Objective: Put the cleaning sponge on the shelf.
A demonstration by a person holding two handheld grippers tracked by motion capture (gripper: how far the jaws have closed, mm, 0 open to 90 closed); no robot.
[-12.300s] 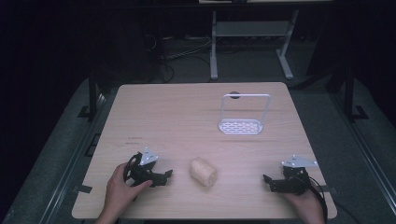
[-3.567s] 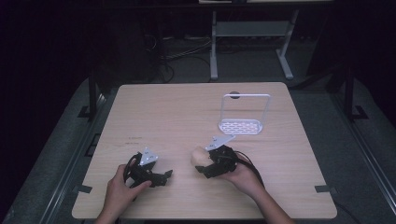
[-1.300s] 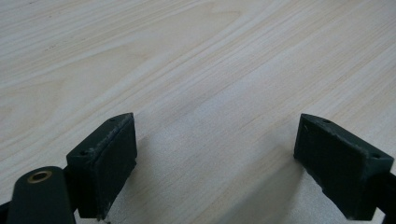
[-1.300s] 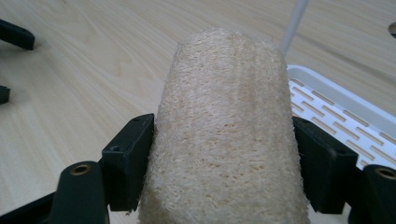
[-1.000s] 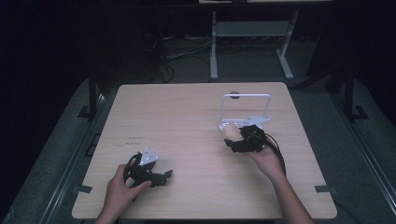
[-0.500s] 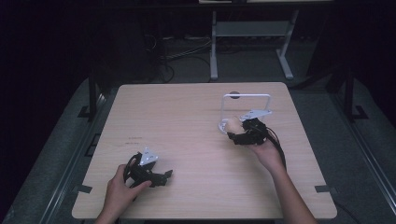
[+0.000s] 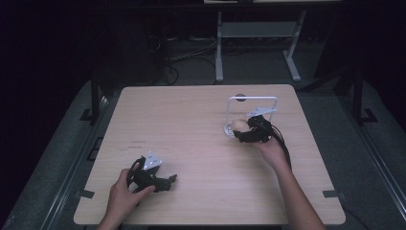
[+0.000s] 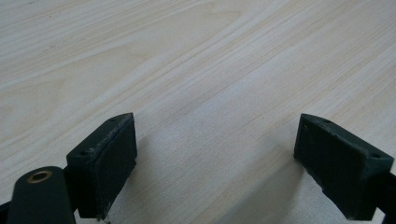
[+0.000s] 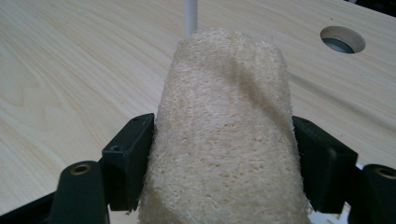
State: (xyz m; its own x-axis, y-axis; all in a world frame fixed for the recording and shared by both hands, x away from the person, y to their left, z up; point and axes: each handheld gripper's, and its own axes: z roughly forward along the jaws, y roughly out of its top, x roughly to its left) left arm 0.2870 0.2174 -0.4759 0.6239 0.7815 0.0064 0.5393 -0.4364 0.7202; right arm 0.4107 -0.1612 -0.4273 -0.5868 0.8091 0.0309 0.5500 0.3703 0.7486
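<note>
Dim surroundings, lit tabletop, soft shadows

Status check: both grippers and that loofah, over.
Right gripper shut on beige fibrous loofah sponge, at white wire rack. Left gripper open, resting on wooden table. Nothing obstructing.

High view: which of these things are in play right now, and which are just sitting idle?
In play:
right gripper, shut on the loofah
white wire rack, beside the loofah

Idle:
left gripper, open, over bare table
table's cable hole

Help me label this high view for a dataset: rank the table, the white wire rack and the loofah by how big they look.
1. table
2. white wire rack
3. loofah, partly hidden by the right gripper holding it
</note>
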